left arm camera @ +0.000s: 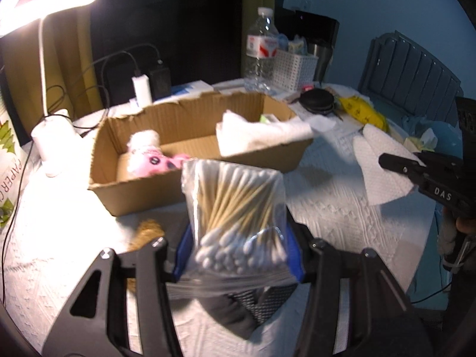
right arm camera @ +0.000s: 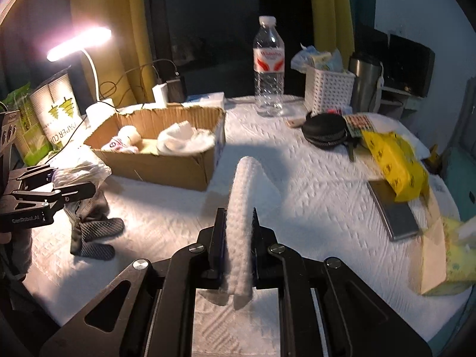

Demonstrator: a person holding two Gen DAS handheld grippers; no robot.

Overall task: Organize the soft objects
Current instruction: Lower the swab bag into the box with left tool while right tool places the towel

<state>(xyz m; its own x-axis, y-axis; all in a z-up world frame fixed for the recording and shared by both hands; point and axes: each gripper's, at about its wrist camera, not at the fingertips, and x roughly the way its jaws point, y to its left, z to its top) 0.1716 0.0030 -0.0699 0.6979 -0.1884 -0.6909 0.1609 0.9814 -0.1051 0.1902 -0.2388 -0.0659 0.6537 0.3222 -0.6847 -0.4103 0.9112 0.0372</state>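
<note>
Left wrist view: left gripper clamps one bag of cotton swabs before one cardboard box (two soft items inside); right gripper pinches one folded paper towel.

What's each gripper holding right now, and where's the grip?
Left gripper clamps the cotton swab bag at its lower end. Right gripper pinches the folded paper towel across its near end.
</note>
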